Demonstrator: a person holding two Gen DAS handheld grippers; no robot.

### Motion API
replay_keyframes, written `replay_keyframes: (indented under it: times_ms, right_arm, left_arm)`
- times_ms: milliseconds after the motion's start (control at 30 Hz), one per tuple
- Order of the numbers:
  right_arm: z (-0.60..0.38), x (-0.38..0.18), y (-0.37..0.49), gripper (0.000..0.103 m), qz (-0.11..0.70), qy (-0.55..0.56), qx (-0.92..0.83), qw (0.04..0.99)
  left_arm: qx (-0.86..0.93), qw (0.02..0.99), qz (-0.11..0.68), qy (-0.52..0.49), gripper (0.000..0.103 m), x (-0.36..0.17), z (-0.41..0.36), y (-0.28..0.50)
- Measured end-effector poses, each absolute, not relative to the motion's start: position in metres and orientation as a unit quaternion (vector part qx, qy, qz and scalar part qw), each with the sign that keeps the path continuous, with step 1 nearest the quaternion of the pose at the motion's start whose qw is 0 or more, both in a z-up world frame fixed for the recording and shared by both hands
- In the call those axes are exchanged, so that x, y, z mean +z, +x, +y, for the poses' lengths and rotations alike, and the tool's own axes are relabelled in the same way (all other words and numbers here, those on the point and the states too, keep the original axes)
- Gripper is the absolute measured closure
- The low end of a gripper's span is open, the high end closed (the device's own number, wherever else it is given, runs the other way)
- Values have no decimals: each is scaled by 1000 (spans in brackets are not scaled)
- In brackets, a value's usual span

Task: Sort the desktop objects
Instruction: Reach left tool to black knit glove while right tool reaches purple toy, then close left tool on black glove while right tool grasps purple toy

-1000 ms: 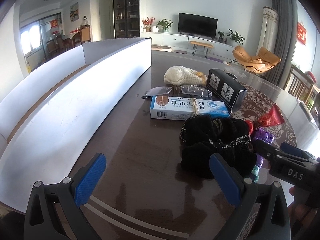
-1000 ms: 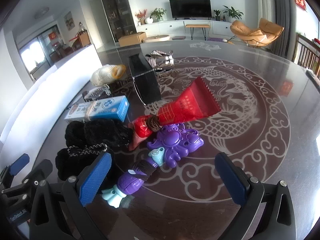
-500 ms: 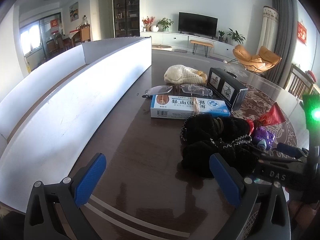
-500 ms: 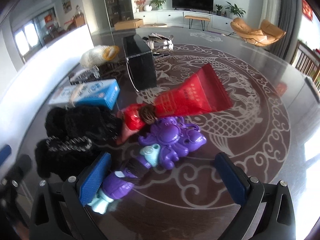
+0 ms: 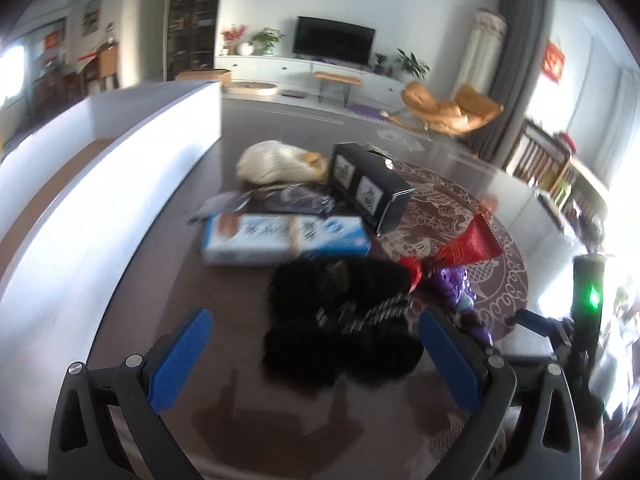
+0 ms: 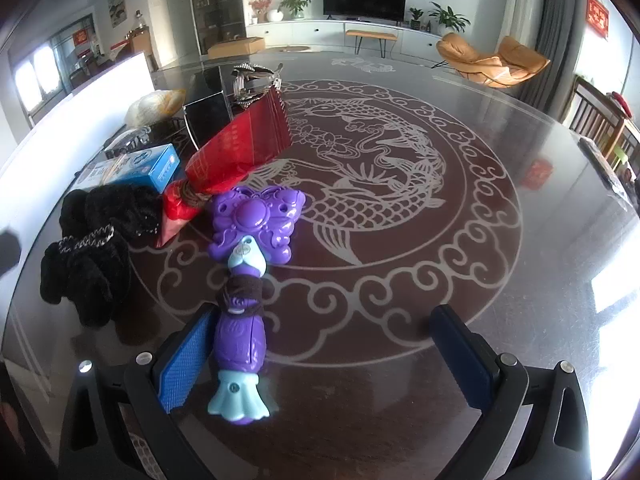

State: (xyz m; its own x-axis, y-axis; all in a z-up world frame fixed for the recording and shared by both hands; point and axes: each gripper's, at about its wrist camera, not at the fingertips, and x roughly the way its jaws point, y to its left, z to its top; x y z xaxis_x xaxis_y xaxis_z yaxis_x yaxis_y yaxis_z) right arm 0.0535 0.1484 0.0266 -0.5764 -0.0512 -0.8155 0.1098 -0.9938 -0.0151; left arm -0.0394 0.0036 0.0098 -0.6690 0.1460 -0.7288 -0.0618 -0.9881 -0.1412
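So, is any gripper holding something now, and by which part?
Nothing is held. The right gripper is open around the handle of the purple plastic toy wand, jaws not closed. The left gripper is open near the black fluffy fabric.

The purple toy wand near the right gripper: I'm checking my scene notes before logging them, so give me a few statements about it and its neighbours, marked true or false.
1. The purple toy wand lies flat on the table. True.
2. The right gripper is clamped shut on the wand. False: its jaws stand wide open, with the wand's handle lying next to the left blue pad.
3. A dark hair tie is wrapped around the wand's handle. True.
4. The red packet lies on top of the blue and white box. False: it lies beside the box, its tied end near the wand's head.
5. The left gripper holds the black fluffy item. False: it is open and holds nothing.
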Motion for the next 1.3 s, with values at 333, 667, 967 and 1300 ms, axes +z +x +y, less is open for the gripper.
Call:
replay_keyframes:
  times_ms: [333,667,967,1300]
  right_arm:
    - [150,30,55,0,22,453,-890,49]
    - [150,32,60,0,17,448,-892,52]
    - [151,32,58,0,15,448,-892,52]
    - [150,32,56,0,17,448,-893,51]
  left_arm:
    - [858,98,30,-503,0,-43,14,-78]
    - [855,121,-42,-503,0,-5,-38,-49]
    - [822,188,0,-537,0,-1,-37,-51]
    - [768,238,294,-517,0,-17,6,-14]
